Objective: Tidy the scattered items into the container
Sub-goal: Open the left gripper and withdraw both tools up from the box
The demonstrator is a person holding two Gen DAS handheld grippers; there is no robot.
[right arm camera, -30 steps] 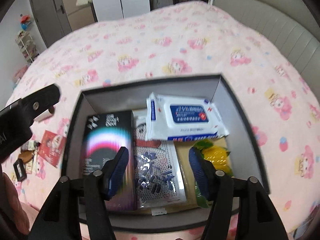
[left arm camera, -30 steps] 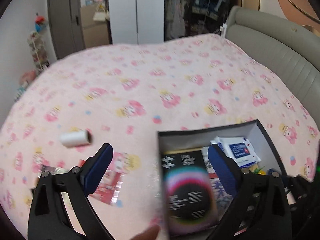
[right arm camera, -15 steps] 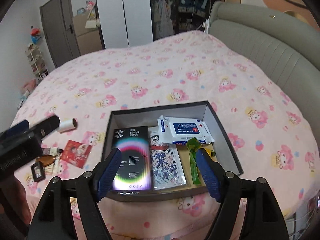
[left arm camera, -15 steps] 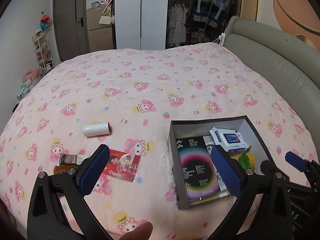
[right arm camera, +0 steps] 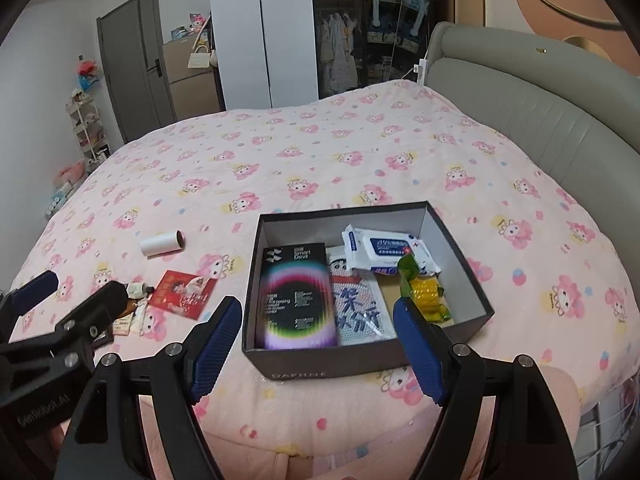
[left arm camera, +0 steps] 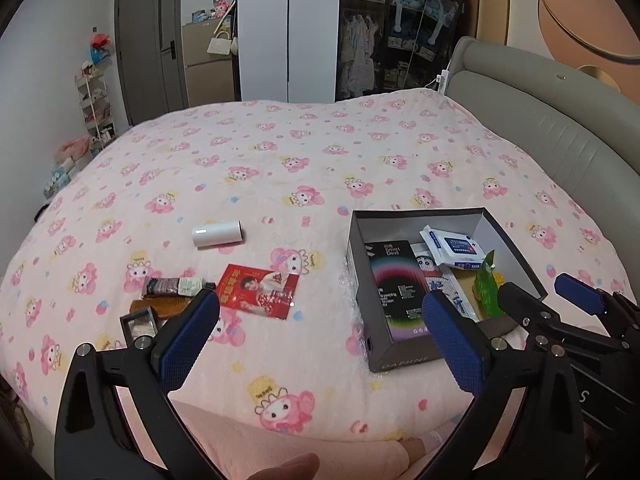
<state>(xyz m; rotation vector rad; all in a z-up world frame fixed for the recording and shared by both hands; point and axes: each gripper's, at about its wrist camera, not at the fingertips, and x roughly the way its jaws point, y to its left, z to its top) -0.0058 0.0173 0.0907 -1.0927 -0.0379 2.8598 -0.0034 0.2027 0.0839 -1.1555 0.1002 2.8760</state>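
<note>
A dark open box (right arm camera: 460, 236) (left arm camera: 354, 256) sits on the pink bed, holding a black carton (right arm camera: 298, 292), a wipes pack (right arm camera: 384, 250), a printed packet (right arm camera: 358, 312) and a yellow-green snack bag (right arm camera: 426, 294). Left of it lie a white roll (left arm camera: 217, 233) (right arm camera: 162, 243), a red card (left arm camera: 260, 290) (right arm camera: 182, 294), a small tube (left arm camera: 174, 286), a brown comb (left arm camera: 164, 304) and a small black frame (left arm camera: 140, 322). My left gripper (left arm camera: 320, 336) is open and empty above the near bed edge. My right gripper (right arm camera: 316, 346) is open and empty, in front of the box.
A grey padded headboard (right arm camera: 532, 120) runs along the right. Wardrobes (right arm camera: 256, 36), a door (right arm camera: 132, 68) and a shelf rack (right arm camera: 86, 128) stand beyond the bed. A finger (left arm camera: 286, 466) shows at the bottom of the left wrist view.
Both grippers have pulled back and up from the box, so the whole bed and scattered items now show. Both stay open and empty.
</note>
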